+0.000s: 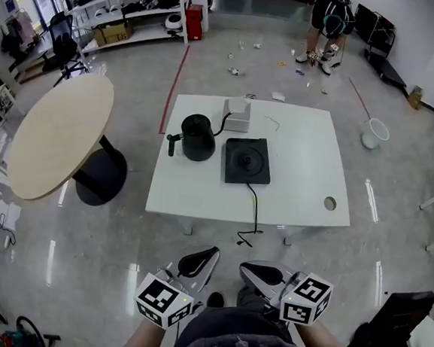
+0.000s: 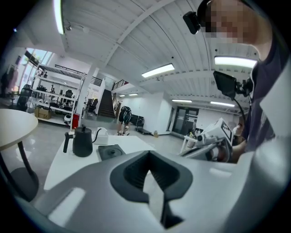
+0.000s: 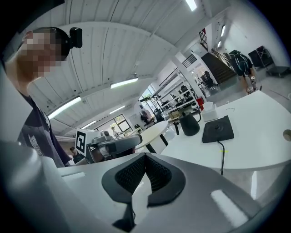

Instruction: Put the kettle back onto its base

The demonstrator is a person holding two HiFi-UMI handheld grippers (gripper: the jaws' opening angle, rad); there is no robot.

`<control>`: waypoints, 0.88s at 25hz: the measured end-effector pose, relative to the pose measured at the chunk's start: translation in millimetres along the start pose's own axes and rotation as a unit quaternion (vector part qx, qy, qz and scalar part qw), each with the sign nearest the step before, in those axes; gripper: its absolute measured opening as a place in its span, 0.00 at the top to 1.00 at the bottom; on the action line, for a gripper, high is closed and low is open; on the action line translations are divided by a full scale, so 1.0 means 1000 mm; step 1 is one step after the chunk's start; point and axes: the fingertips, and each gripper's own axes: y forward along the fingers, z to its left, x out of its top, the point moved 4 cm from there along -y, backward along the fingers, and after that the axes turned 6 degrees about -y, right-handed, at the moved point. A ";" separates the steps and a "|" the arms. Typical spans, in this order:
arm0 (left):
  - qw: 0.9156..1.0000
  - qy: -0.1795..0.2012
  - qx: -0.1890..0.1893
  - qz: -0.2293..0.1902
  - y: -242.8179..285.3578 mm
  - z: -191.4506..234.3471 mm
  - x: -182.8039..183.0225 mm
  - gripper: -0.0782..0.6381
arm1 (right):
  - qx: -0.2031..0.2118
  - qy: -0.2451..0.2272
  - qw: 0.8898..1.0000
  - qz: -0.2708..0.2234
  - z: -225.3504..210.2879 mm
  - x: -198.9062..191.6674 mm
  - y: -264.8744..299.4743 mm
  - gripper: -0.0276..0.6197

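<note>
**Kettle off its base, both grippers shut and empty**

There are two tables. The round table (image 1: 54, 136) has a smooth beige top on a single dark pedestal with a disc foot. It stands at 9 o'clock of the white table (image 1: 298, 191), a square, matte slab with rounded corners and one round hole near its 4 o'clock corner.

There are two grippers, both of grey plastic with black ribbed pads, and each carries one marker cube. They are held at 6 o'clock of the white table, well short of it. The left gripper (image 1: 208, 253) has its jaws closed together with nothing between them. The right gripper (image 1: 248, 268) looks the same: its pads meet and hold nothing.

One base (image 1: 247, 160), a flat black square with a round boss at its middle, lies near the middle of the white table. One thin black cord (image 1: 255, 210) runs from it toward 6 o'clock and over the table edge.

One kettle (image 1: 198, 137), a matte black squat cylinder with a thin curved spout and a straight side handle, stands upright on the tabletop. It is just beside the base at 9 o'clock and does not touch it.

One small white box (image 1: 237, 114) sits at 12 o'clock of the base.
</note>
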 end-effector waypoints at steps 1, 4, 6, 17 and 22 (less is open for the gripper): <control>1.000 0.000 0.005 0.003 0.007 -0.001 0.004 0.89 | 0.006 0.001 1.000 -0.002 -0.008 0.005 -0.002 0.96; 1.000 0.010 0.016 0.016 0.032 -0.003 0.014 0.89 | 0.020 0.005 1.000 -0.013 -0.034 0.018 -0.010 0.96; 0.999 0.019 0.019 0.025 0.050 -0.006 0.020 0.89 | 0.025 0.012 0.999 -0.019 -0.053 0.023 -0.016 0.96; 0.994 0.063 0.063 0.064 0.121 -0.009 0.047 0.89 | 0.061 0.049 0.996 -0.034 -0.117 0.046 -0.049 0.96; 0.985 0.088 0.132 0.063 0.118 0.037 0.062 0.89 | 0.070 0.044 0.996 -0.025 -0.136 0.053 -0.044 0.96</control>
